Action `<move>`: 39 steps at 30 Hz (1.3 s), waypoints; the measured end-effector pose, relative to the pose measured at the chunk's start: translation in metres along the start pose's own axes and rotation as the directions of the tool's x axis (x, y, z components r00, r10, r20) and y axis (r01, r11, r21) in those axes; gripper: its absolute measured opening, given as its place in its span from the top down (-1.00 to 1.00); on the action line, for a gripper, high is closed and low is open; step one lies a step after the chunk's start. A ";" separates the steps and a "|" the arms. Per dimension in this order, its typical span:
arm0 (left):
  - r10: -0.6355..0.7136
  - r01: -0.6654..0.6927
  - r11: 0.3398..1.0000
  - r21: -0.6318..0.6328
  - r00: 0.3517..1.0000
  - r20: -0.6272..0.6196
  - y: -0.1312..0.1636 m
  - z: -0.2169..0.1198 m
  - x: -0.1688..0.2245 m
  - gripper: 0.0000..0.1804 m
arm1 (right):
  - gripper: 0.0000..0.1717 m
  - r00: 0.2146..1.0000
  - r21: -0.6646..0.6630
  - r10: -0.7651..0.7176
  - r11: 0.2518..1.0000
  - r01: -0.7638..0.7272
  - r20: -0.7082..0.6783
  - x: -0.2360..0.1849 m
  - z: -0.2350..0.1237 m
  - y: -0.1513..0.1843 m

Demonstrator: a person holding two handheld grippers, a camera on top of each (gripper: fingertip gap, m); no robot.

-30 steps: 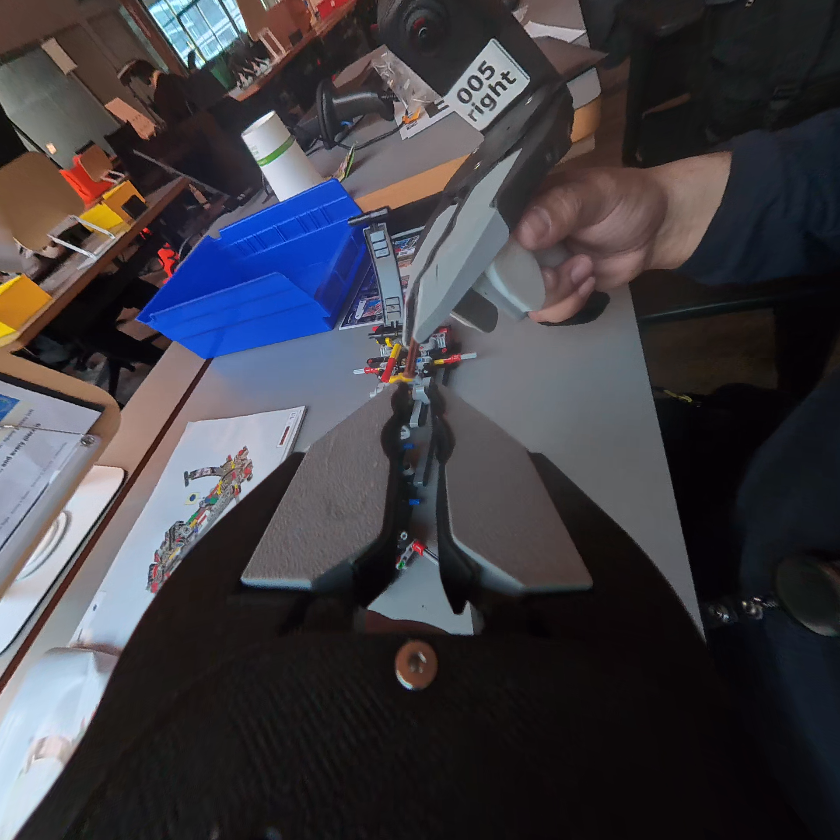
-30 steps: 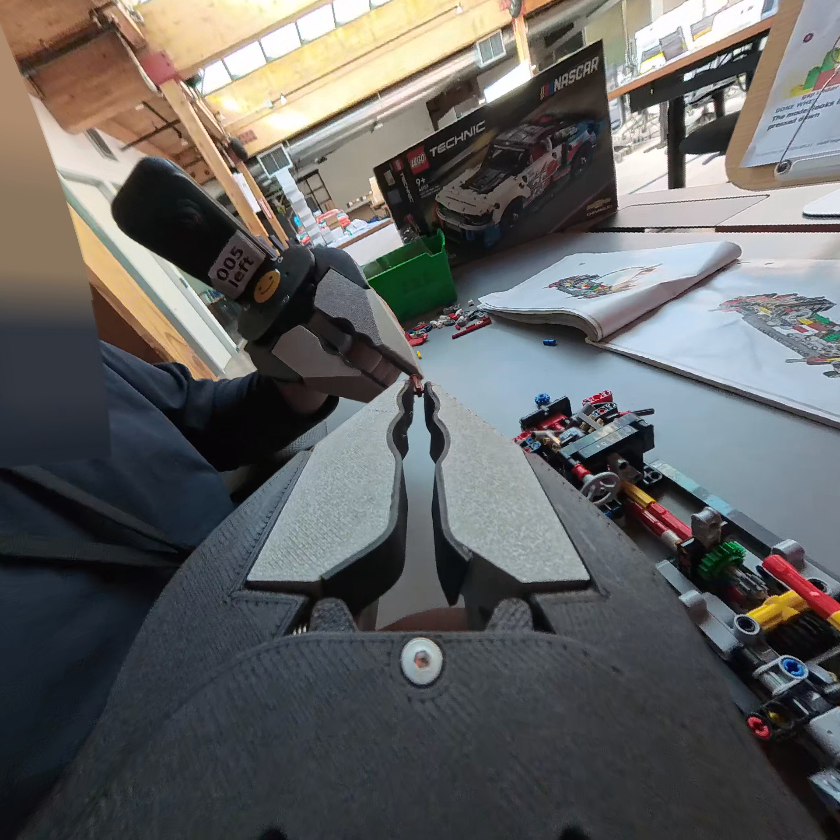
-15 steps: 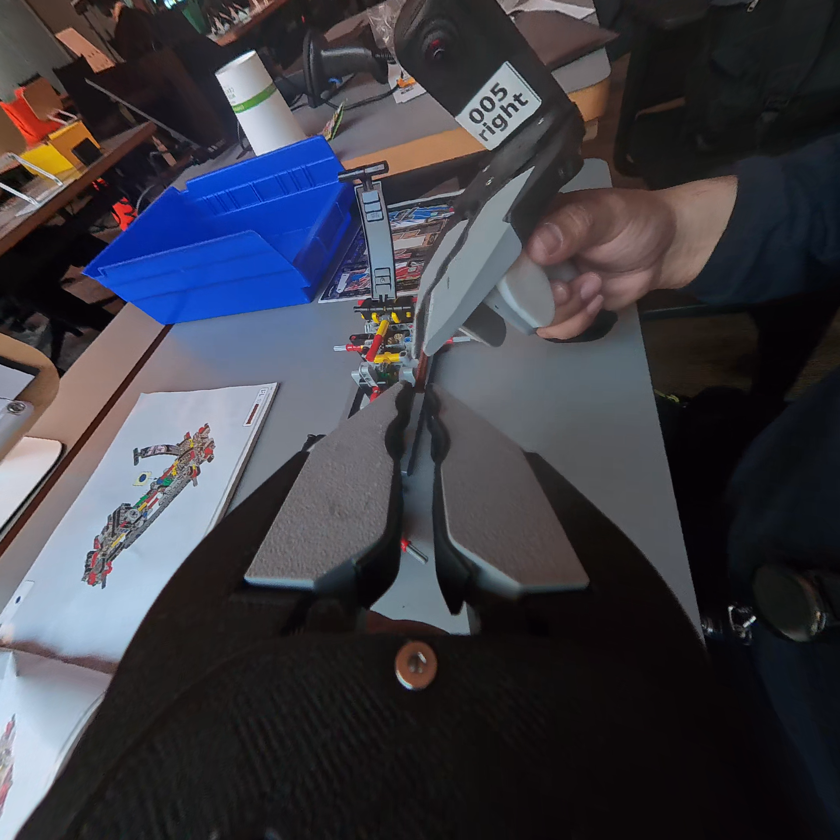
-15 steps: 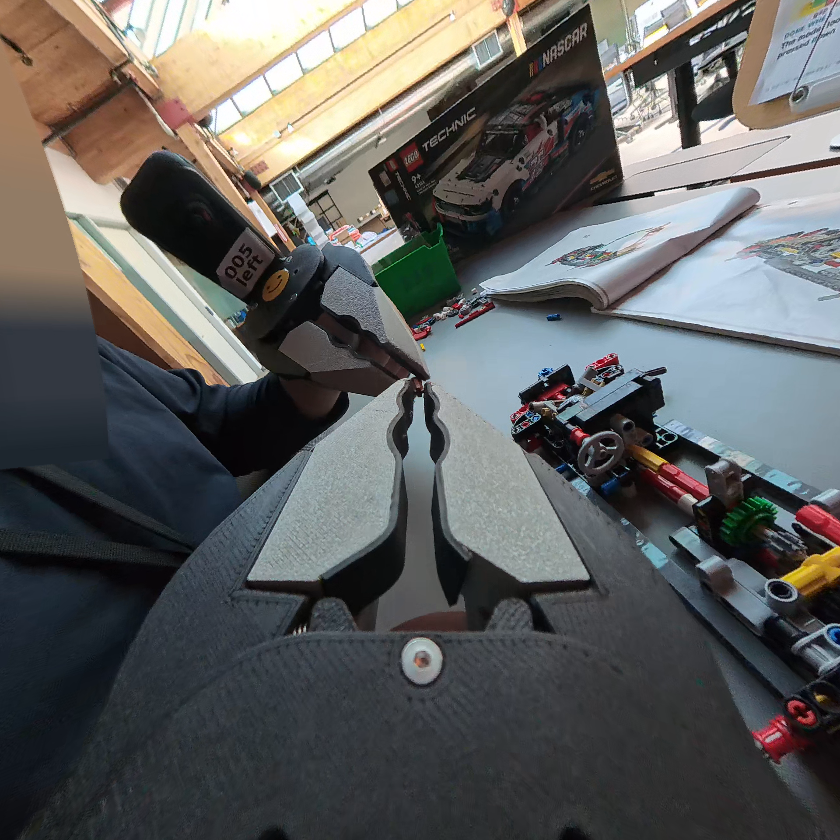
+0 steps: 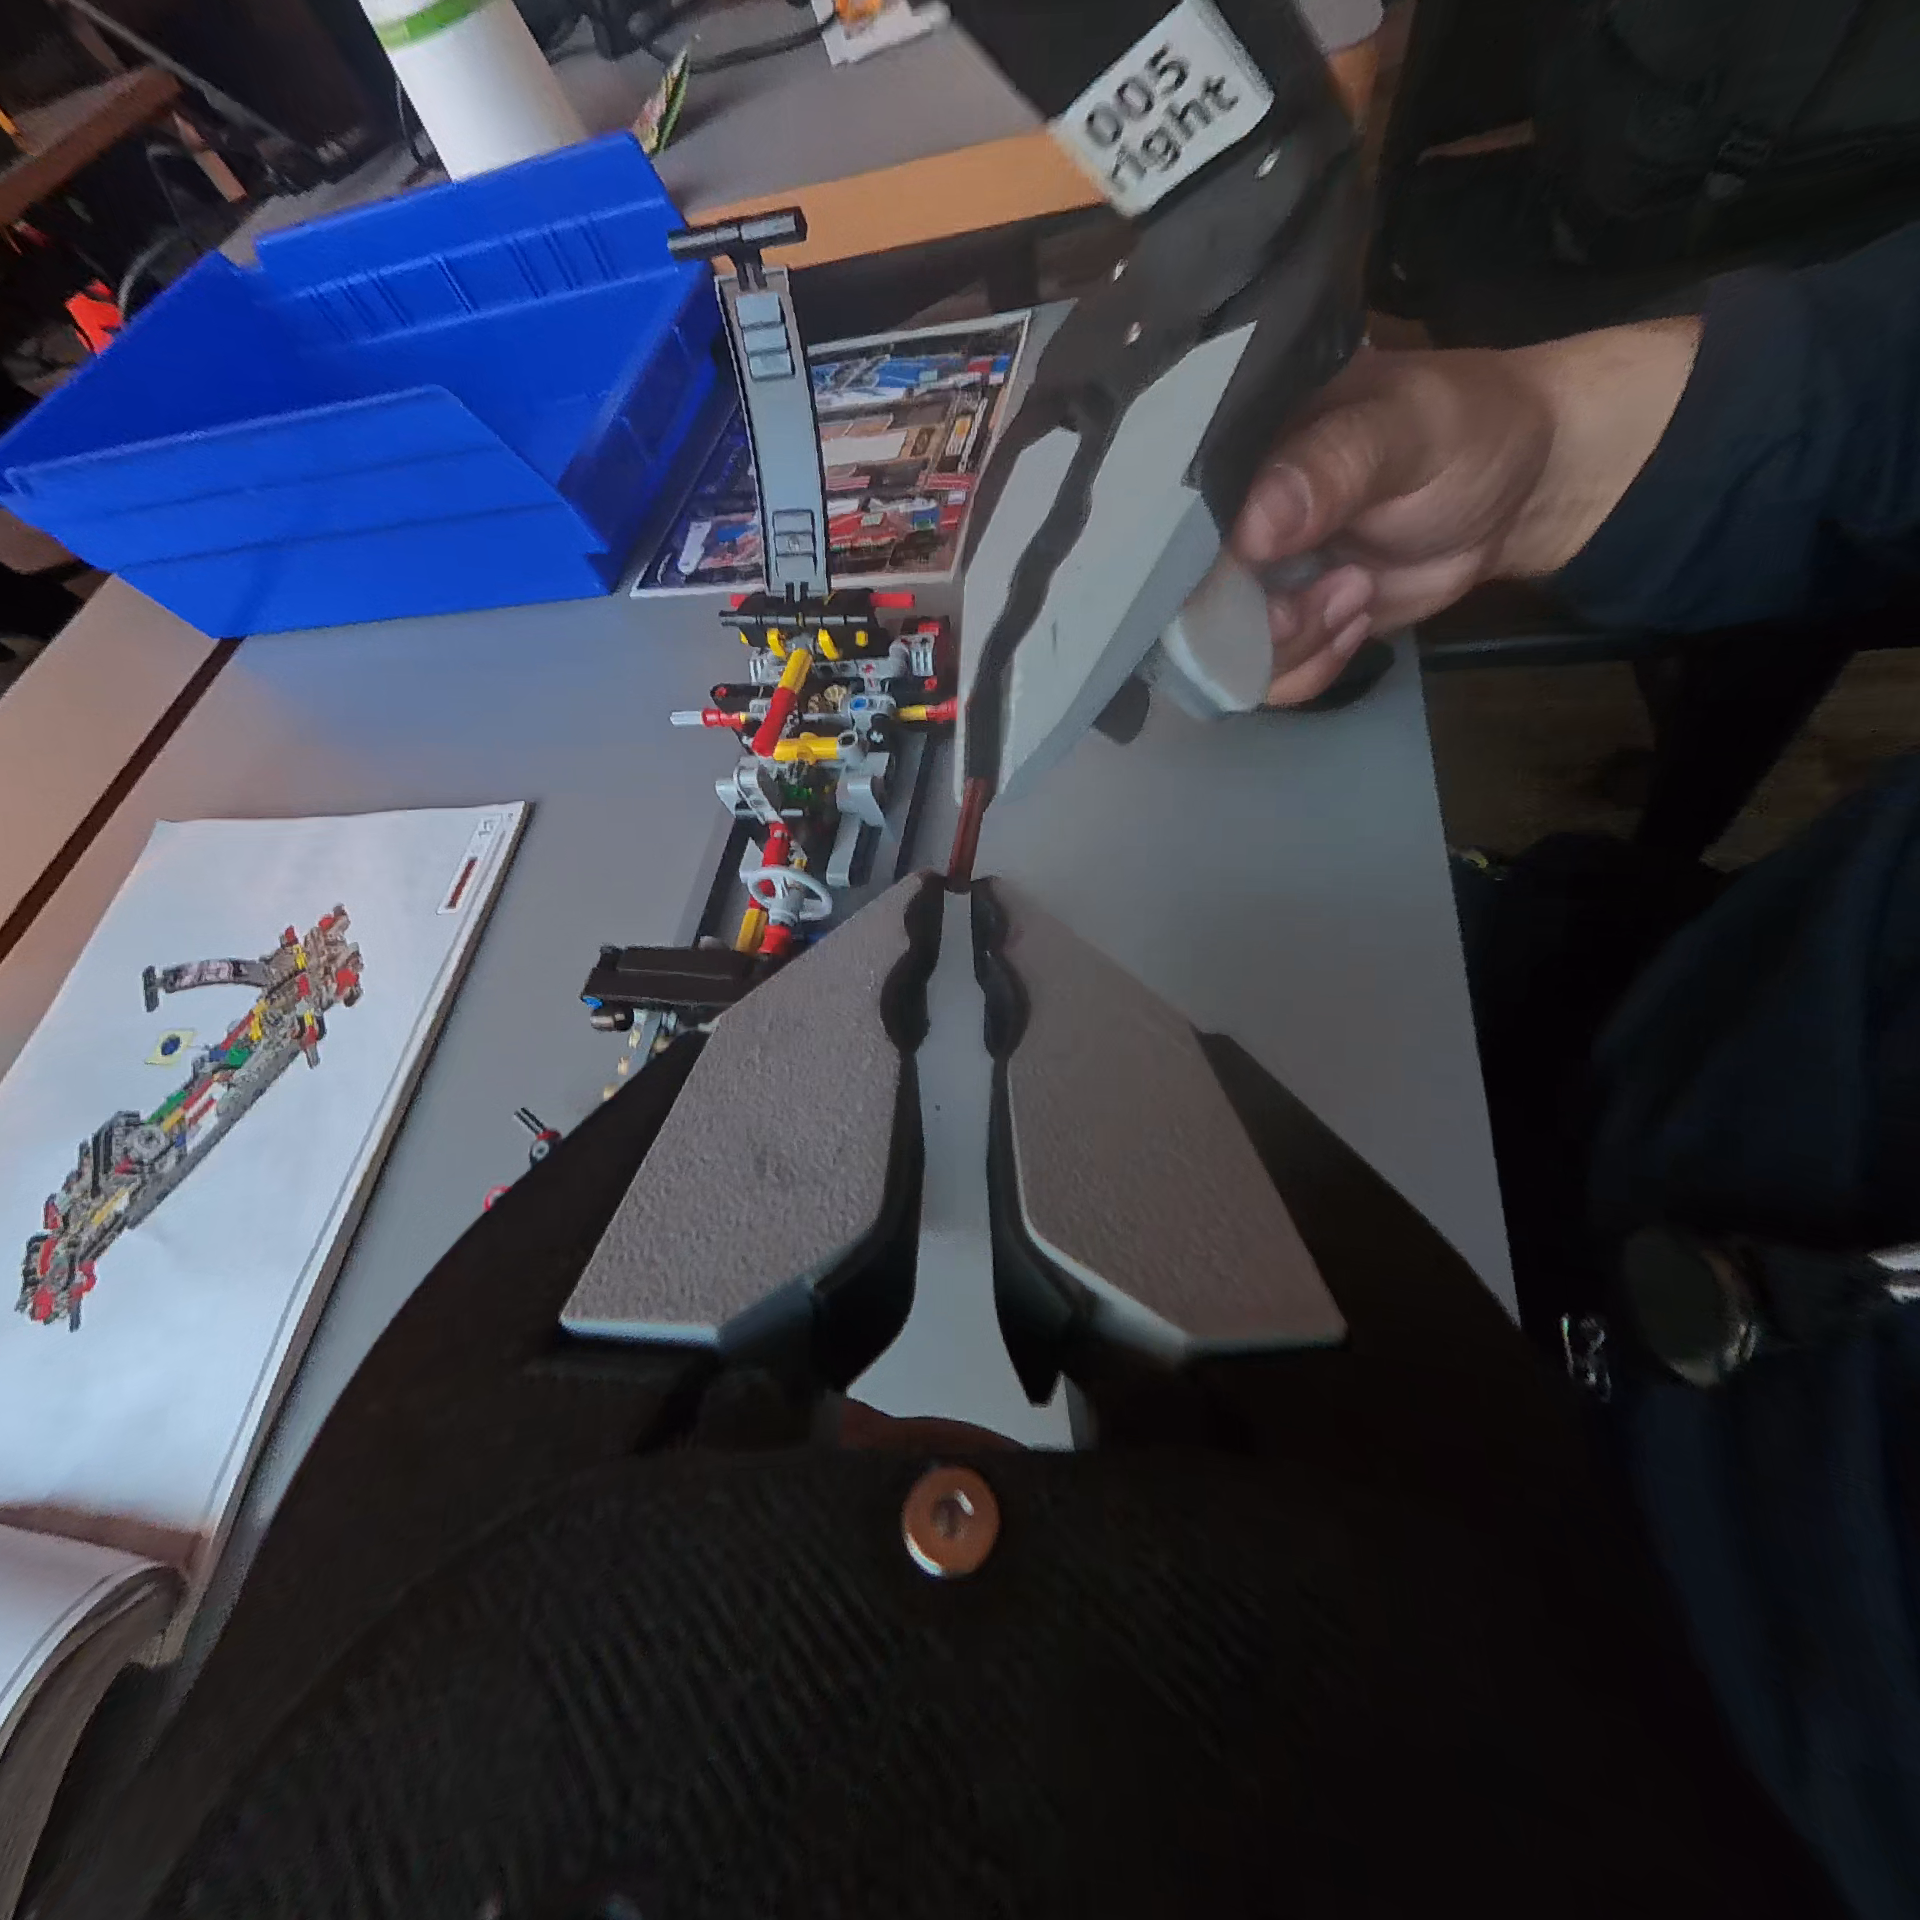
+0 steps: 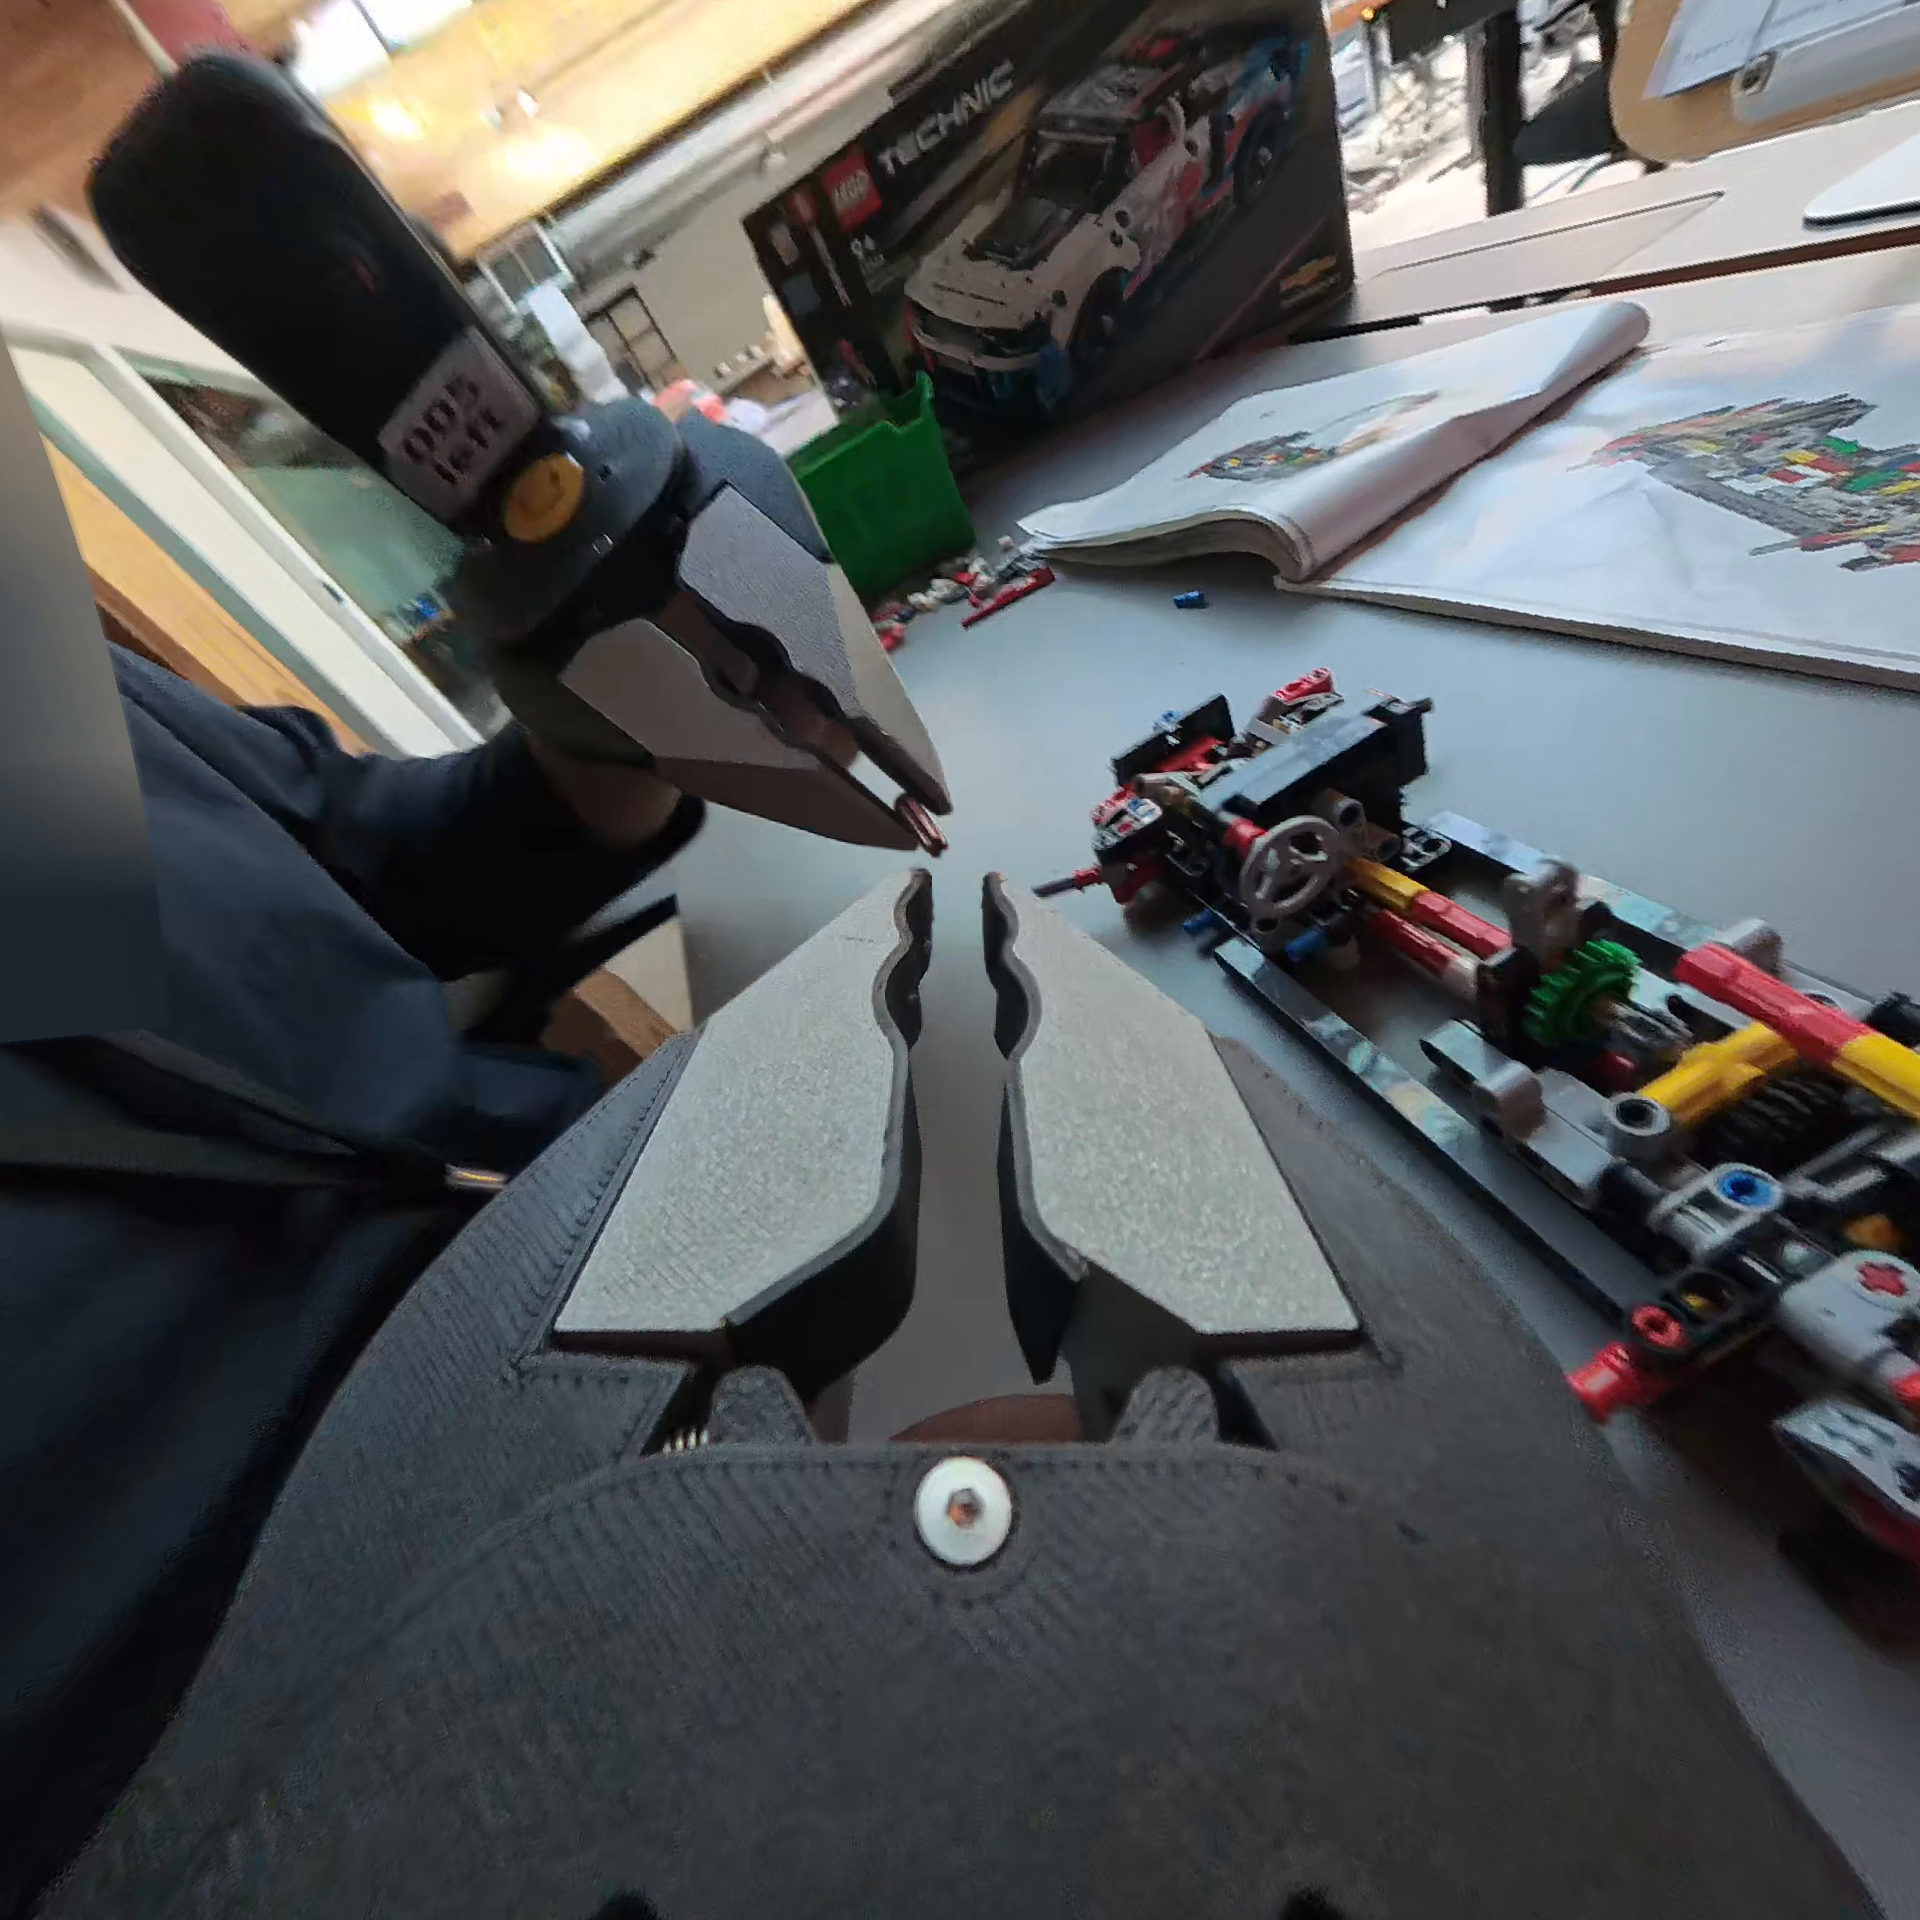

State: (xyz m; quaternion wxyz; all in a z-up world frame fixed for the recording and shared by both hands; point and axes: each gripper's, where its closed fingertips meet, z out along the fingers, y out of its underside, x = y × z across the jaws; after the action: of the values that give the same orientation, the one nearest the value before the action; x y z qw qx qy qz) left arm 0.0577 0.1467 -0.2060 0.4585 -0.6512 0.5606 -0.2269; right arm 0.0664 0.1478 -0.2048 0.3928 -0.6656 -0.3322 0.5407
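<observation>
My left gripper (image 5: 954,885) is shut on a short dark red rod (image 5: 966,826), which sticks out from its fingertips above the grey table (image 5: 1195,831). In the right wrist view the left gripper (image 6: 920,816) shows the rod (image 6: 923,823) pinched at its tip. My right gripper (image 6: 956,883) is open with nothing between its pads, just below and apart from the rod. It shows in the left wrist view (image 5: 977,779), held by a hand, its tip close to the rod's far end. A half-built brick car chassis (image 6: 1455,987) lies on the table to the right of both grippers.
A blue bin (image 5: 364,416) stands at the back left with a white cylinder (image 5: 478,73) behind it. An open instruction booklet (image 5: 229,1039) lies at the left. A car-picture box (image 6: 1060,208), a green bin (image 6: 883,488) and loose pieces (image 6: 956,597) sit farther off. My left and right fingertips are right by each other.
The right gripper's jaws, shut at the rod's end before, have opened and let it go. The left gripper stays shut on the rod. Both grippers shifted slightly away from the chassis.
</observation>
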 end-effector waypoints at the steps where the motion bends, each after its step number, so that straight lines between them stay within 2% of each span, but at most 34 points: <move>1: -0.010 0.010 0.999 -0.035 1.000 -0.005 0.005 0.000 0.000 0.97 | 0.90 0.999 -0.022 -0.028 0.999 0.027 -0.039 0.005 -0.002 0.004; 6: -0.079 0.088 0.963 -0.253 0.996 0.047 0.054 -0.016 -0.011 0.97 | 0.88 0.979 -0.123 -0.143 0.984 0.126 -0.144 0.014 -0.015 0.021; 9: -0.146 0.151 0.918 -0.366 0.988 0.042 0.090 -0.042 -0.008 0.97 | 0.88 0.964 -0.165 -0.191 0.973 0.161 -0.185 0.017 -0.020 0.026; 12: -0.160 0.200 0.871 -0.449 0.979 0.126 0.128 -0.067 -0.020 0.97 | 0.89 0.957 -0.181 -0.211 0.968 0.176 -0.197 0.018 -0.020 0.028; 17: -0.197 0.248 0.872 -0.422 0.967 0.162 0.149 -0.068 -0.034 0.97 | 0.91 0.956 -0.202 -0.217 0.963 0.177 -0.198 0.020 -0.015 0.029; 23: -0.237 0.280 0.898 -0.339 0.958 0.163 0.143 -0.064 -0.046 0.97 | 0.88 0.932 -0.189 -0.247 0.961 0.201 -0.265 0.028 -0.028 0.025; 28: -0.199 0.227 0.942 -0.249 0.971 0.131 0.092 -0.057 -0.053 0.97 | 0.85 0.873 -0.235 -0.348 0.931 0.278 -0.343 0.043 -0.064 0.012; 33: -0.119 0.128 0.960 -0.248 0.992 0.052 0.041 -0.015 -0.060 0.98 | 0.87 0.792 -0.362 -0.512 0.844 0.394 -0.332 0.052 -0.067 -0.017; 36: -0.102 0.095 0.948 -0.304 0.995 -0.007 0.032 0.016 -0.064 0.98 | 0.87 0.748 -0.489 -0.594 0.767 0.416 -0.295 0.068 -0.053 -0.021; 39: -0.096 0.072 0.931 -0.357 0.994 -0.049 0.030 0.040 -0.067 0.97 | 0.84 0.745 -0.620 -0.625 0.685 0.383 -0.230 0.084 -0.040 -0.009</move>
State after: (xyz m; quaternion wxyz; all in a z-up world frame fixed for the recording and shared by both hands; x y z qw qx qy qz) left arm 0.0566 0.2248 -0.2364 0.3047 -0.7388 0.5786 -0.1628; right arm 0.1216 0.2181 -0.2310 0.3900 -0.7266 -0.5496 0.1338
